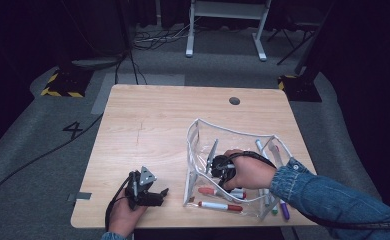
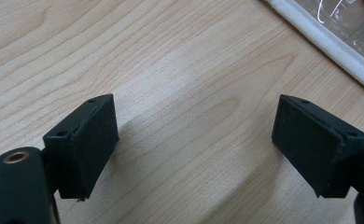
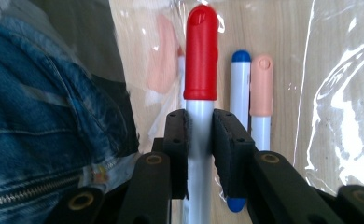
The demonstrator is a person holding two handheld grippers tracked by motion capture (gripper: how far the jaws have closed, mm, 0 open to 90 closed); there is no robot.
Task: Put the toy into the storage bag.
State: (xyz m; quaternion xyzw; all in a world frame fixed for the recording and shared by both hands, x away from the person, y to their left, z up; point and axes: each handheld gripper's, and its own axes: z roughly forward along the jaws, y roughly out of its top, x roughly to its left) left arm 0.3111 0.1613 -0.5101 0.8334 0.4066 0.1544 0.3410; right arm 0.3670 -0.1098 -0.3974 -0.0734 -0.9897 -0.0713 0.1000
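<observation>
Red-capped marker (image 3: 200, 70) in right gripper (image 3: 200, 140)

A: Where does the high view sit?
B: Above the near edge, looking forward and down over the whole worktop (image 1: 158, 120) and the floor beyond.
A: And the others?
B: Each rides its tool, close in. The left looks down at bare wood; the right looks into the clear pouch (image 3: 339, 93). Both share the worktop with the high view.
</observation>
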